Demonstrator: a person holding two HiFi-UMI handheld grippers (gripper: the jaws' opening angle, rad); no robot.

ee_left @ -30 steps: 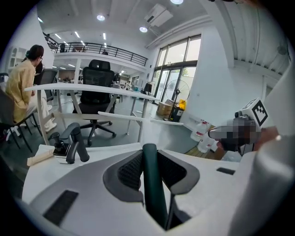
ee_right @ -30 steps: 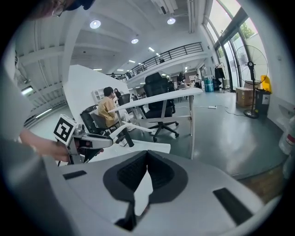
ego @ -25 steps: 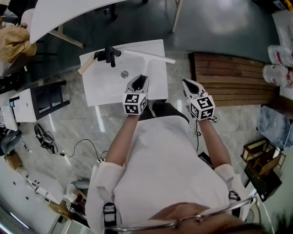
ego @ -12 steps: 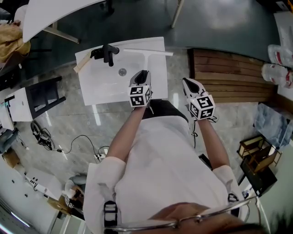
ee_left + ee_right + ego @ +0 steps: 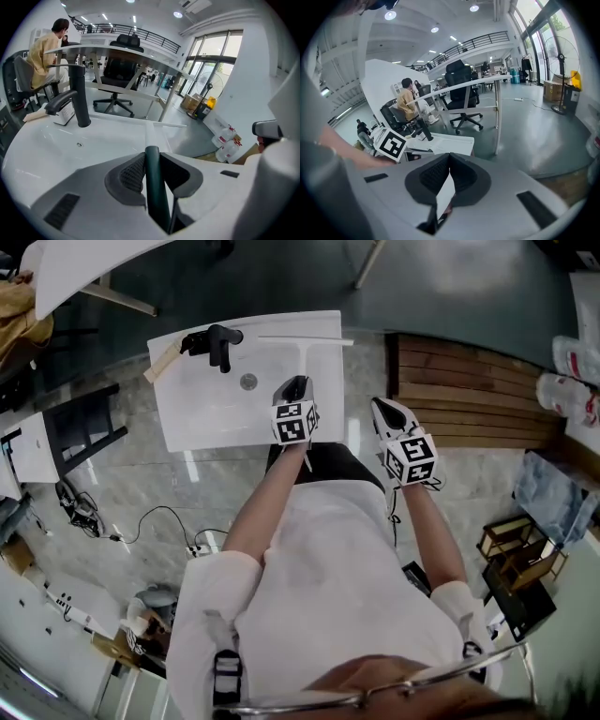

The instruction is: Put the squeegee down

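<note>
The squeegee has a pale blade (image 5: 305, 340) that lies across the far right rim of the white sink (image 5: 202, 413), and its shaft runs back toward me. My left gripper (image 5: 294, 386) is over the sink's right part, shut on the dark green handle (image 5: 153, 183), which stands between the ribbed pads. In the left gripper view the blade (image 5: 164, 124) shows along the far edge; whether it touches the rim I cannot tell. My right gripper (image 5: 383, 409) hangs off the sink's right side over the floor, jaws shut (image 5: 449, 155), tips together.
A black faucet (image 5: 217, 341) stands at the sink's back, the drain (image 5: 247, 382) in front of it, and a wooden-handled thing (image 5: 161, 362) at the back left corner. A slatted wooden bench (image 5: 469, 390) is right of the sink. Cables (image 5: 89, 517) lie on the floor. A seated person (image 5: 44, 51) is behind.
My left gripper has sunk toward the sink with the squeegee and rolled a little; the blade stays by the far rim. The right gripper has dropped only slightly.
</note>
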